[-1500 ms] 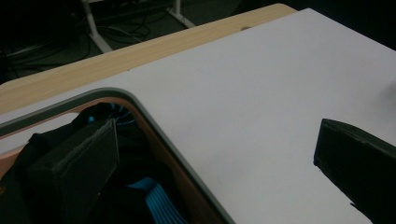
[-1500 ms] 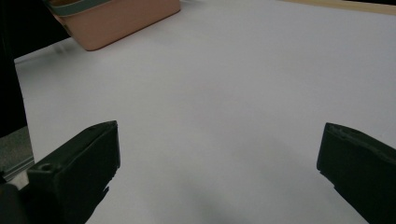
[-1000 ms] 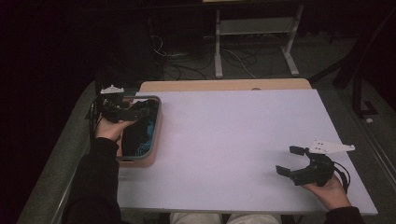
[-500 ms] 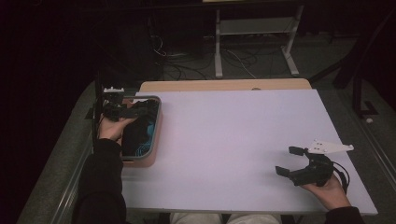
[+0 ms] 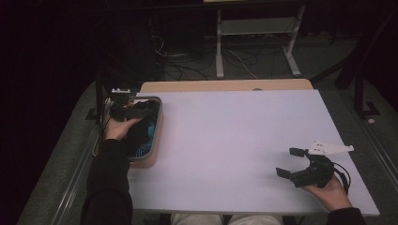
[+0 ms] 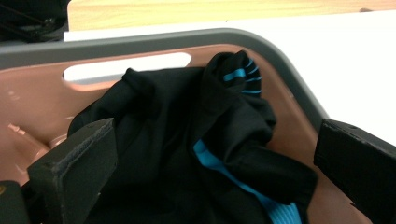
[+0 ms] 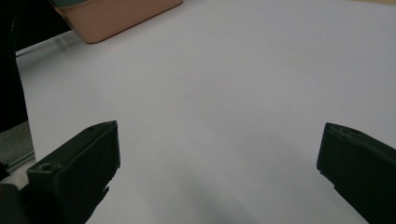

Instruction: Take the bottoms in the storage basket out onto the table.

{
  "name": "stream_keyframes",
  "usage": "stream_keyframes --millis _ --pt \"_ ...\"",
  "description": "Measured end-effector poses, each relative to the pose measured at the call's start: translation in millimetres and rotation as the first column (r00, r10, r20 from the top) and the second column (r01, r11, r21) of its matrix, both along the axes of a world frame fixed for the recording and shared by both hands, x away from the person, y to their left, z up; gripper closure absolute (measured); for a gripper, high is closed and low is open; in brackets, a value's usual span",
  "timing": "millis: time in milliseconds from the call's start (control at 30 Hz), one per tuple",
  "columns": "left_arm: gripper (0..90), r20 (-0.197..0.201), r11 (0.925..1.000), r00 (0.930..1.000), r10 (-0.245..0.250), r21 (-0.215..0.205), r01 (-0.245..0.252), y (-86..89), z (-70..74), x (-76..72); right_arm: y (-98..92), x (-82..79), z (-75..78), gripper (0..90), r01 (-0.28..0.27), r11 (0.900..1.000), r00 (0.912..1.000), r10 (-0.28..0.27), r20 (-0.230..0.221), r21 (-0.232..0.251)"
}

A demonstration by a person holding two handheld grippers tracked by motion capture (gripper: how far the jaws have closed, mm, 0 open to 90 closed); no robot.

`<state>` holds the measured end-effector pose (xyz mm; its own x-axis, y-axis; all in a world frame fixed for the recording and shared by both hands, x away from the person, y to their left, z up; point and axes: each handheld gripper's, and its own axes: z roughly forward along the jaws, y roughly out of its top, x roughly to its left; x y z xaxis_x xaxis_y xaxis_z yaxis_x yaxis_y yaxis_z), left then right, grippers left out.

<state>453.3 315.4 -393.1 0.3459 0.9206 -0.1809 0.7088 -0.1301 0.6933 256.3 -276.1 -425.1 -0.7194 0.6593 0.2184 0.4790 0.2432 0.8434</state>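
Since a second ago the left hand-held gripper (image 5: 141, 110) has barely shifted, jaws spread wide over the black clothes (image 6: 187, 154) in the tub (image 5: 157, 126) at the bench's (image 5: 244, 140) nine o'clock. The right hand-held gripper (image 5: 290, 161) rests agape, empty, at four o'clock.

High view overhead, facing forward, claw views close, sharing basket (image 5: 157, 123)

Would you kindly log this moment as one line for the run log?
left tool: open, over black socks in bin | right tool: open, holds nothing, above table
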Motion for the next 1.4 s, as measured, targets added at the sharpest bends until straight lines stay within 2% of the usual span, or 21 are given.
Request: stream_keyframes --millis 267,400,700,900,1000,1167,1333,1400 --pt "0.0 -0.062 0.9996 0.9978 0.025 0.017 -0.024 6.4 -11.5 6.3 1.1 0.6 -1.2 0.0 -0.003 1.0 1.0 0.003 -0.007 -0.006" --pt "0.0 -0.098 0.9997 0.9948 0.026 0.0 -0.026 7.9 -17.9 9.7 1.0 0.9 -1.3 0.0 -0.001 1.0 1.0 0.001 -0.007 -0.005" --pt "0.0 -0.136 0.9996 0.9907 0.014 -0.024 -0.017 5.6 -28.9 16.6 1.3 1.2 -1.3 0.0 -0.004 1.0 1.0 0.004 -0.009 -0.003" --pt "0.0 -0.158 0.9999 0.9874 -0.004 -0.015 0.002 1.9 -36.9 18.6 1.5 1.3 -1.4 0.0 -0.005 1.0 1.0 0.005 -0.008 -0.002" --pt "0.3 -0.185 0.9998 0.9826 -0.017 0.008 0.019 -1.3 -42.7 19.4 1.8 1.4 -1.3 0.0 -0.007 1.0 1.0 0.007 -0.006 -0.001" --pt "0.8 -0.185 0.9984 0.9826 -0.01 0.053 0.02 -6.1 -44.5 20.6 2.6 1.5 -1.4 0.0 -0.012 1.0 0.9999 0.012 -0.008 -0.004" --pt "10.4 -0.182 0.9932 0.9831 0.022 0.116 -0.001 -9.9 -42.6 20.4 2.4 1.5 -1.3 0.0 -0.013 1.0 0.9999 0.013 -0.008 -0.003" --pt "16.0 -0.189 0.9933 0.9814 0.035 0.115 -0.014 -10.2 -41.6 20.4 2.7 1.6 -1.4 0.0 -0.014 1.0 0.9999 0.014 -0.008 -0.004"
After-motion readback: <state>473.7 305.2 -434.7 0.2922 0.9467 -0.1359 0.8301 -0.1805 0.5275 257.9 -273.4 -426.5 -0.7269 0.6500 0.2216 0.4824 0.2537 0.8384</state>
